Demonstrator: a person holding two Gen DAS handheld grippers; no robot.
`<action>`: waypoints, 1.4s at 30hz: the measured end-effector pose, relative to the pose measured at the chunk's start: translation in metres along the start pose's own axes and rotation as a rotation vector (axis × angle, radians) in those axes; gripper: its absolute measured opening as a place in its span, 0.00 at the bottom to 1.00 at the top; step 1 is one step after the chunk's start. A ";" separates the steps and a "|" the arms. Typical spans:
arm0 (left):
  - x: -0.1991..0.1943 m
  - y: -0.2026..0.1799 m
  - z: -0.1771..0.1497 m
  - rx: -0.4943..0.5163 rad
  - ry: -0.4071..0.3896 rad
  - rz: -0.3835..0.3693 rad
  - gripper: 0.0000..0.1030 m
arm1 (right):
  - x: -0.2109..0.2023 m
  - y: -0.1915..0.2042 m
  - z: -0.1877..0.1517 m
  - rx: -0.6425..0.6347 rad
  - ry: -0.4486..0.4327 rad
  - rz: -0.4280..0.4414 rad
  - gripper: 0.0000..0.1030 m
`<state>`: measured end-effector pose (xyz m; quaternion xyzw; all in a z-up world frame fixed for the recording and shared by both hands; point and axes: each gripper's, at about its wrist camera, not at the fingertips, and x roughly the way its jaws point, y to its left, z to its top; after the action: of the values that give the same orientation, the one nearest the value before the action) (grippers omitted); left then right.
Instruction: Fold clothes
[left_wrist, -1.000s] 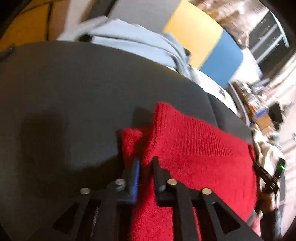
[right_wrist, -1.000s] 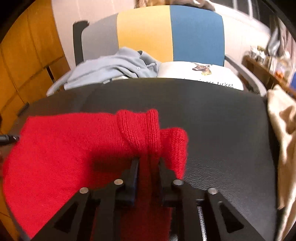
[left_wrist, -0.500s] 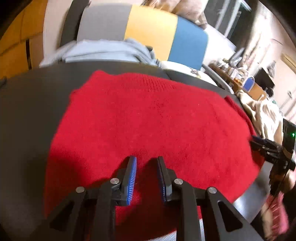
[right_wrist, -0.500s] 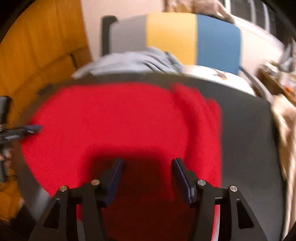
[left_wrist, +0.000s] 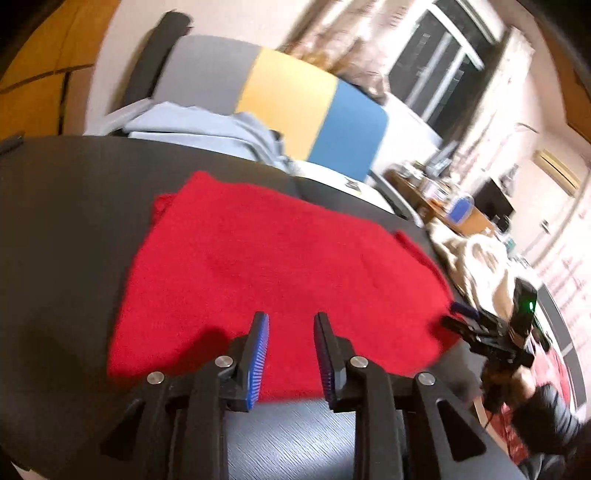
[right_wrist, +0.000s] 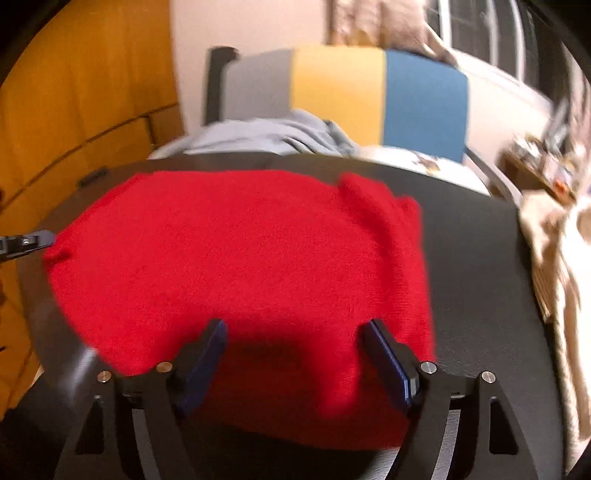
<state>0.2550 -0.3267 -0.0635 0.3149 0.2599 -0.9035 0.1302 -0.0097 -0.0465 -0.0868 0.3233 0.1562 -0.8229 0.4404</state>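
Observation:
A red knitted garment lies folded flat on the black table. It also shows in the right wrist view. My left gripper is open and empty, held just above the garment's near edge. My right gripper is wide open and empty above the garment's near edge, at its right side. The right gripper also shows at the right of the left wrist view, beside the garment's corner. A left fingertip shows at the garment's left corner.
A chair with a grey, yellow and blue back stands behind the table. A light blue garment and a white printed one lie on it. Beige cloth lies at the table's right. Wooden panels stand at the left.
Both grippers let go of the red garment, opened and drew back toward the near edge. The garment now lies spread flat where it was bunched in the jaws.

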 end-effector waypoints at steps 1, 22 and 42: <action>0.005 -0.003 -0.004 0.017 0.019 0.024 0.27 | 0.001 0.007 -0.001 -0.018 0.005 -0.002 0.82; 0.013 0.011 0.023 -0.085 0.034 0.125 0.25 | 0.000 -0.022 0.025 0.137 -0.065 0.042 0.88; 0.066 0.118 0.076 -0.263 0.132 0.091 0.37 | 0.084 -0.075 0.036 0.275 0.067 -0.053 1.00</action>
<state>0.2135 -0.4717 -0.1000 0.3652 0.3692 -0.8323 0.1940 -0.1202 -0.0763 -0.1183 0.4037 0.0652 -0.8365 0.3647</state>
